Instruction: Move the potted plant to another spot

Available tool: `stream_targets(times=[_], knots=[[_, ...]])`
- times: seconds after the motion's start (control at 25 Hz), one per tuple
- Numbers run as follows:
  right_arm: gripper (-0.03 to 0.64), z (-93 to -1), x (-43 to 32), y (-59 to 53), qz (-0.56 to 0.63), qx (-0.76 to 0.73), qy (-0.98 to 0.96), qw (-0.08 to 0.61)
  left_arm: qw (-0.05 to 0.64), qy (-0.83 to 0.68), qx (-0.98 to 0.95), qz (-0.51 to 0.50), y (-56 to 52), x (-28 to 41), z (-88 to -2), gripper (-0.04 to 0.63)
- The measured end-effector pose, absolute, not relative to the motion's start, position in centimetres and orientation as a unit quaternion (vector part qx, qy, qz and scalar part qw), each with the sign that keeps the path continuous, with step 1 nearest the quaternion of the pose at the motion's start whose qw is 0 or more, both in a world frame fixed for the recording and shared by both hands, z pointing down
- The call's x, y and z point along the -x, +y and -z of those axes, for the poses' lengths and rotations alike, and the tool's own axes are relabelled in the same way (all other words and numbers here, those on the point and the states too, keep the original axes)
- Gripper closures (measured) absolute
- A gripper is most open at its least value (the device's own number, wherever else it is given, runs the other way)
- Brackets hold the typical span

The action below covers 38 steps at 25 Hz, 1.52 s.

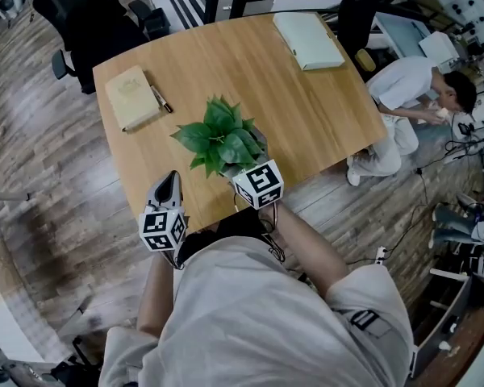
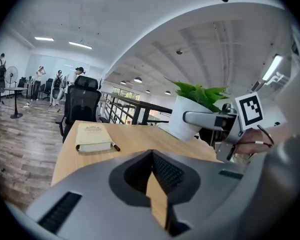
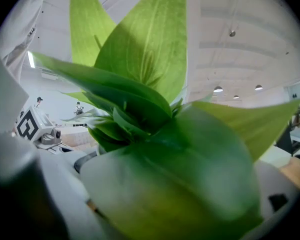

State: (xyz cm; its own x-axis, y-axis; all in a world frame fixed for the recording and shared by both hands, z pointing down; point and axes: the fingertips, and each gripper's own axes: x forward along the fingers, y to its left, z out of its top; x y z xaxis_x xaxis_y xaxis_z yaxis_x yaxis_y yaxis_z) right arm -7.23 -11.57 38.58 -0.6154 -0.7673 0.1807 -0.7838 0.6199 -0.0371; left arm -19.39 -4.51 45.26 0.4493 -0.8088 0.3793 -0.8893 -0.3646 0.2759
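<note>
The potted plant [image 1: 222,135], broad green leaves in a white pot [image 2: 182,118], stands near the front of the wooden table [image 1: 306,111]. My right gripper [image 1: 242,168] reaches in under the leaves from the front. One of its grey fingers [image 2: 202,118] lies along the side of the pot, so it is shut on the pot. In the right gripper view the leaves [image 3: 150,114] fill the picture and hide the jaws. My left gripper [image 1: 171,181] hovers at the table's front edge, left of the plant. It is shut [image 2: 152,156] and holds nothing.
A tan notebook [image 1: 131,97] with a pen [image 1: 161,99] lies at the table's back left. A pale green book [image 1: 308,40] lies at the back right. A black office chair [image 1: 89,22] stands behind the table. A person [image 1: 411,91] crouches on the floor at right.
</note>
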Motion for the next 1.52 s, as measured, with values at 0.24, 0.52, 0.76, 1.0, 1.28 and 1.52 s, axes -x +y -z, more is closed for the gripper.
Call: stream_targets(times=[0.24,0.52,0.76,1.0,1.28,1.52], knots=[[0.100,-39.3,2.0,-15.8,-0.055,-0.436,-0.896,0.071,0.227,-0.511,-0.822,-0.108,-8.3,14.2,-46.3,0.583],[0.100,-39.6,-4.5,-21.1,-0.061,-0.420,-0.903,0.067,0.249,-0.514,-0.812,-0.124,-13.2,6.9,-47.4,0.583],[0.100,-40.0,-10.7,-26.1,-0.064,-0.433,-0.897,0.065,0.255,-0.501,-0.815,-0.140,-17.0,1.5,-48.8,0.583],[0.100,-40.9,-16.4,-30.3,-0.067,-0.448,-0.888,0.074,0.269,-0.494,-0.813,-0.151,-19.5,-2.7,-50.0,0.583],[0.100,-43.6,-20.0,-34.9,-0.084,-0.454,-0.883,0.087,0.284,-0.497,-0.801,-0.174,-20.2,-4.3,-51.9,0.583],[0.100,-47.4,-21.1,-38.1,-0.108,-0.456,-0.877,0.104,0.303,-0.511,-0.782,-0.188,-19.8,-4.0,-53.2,0.583]])
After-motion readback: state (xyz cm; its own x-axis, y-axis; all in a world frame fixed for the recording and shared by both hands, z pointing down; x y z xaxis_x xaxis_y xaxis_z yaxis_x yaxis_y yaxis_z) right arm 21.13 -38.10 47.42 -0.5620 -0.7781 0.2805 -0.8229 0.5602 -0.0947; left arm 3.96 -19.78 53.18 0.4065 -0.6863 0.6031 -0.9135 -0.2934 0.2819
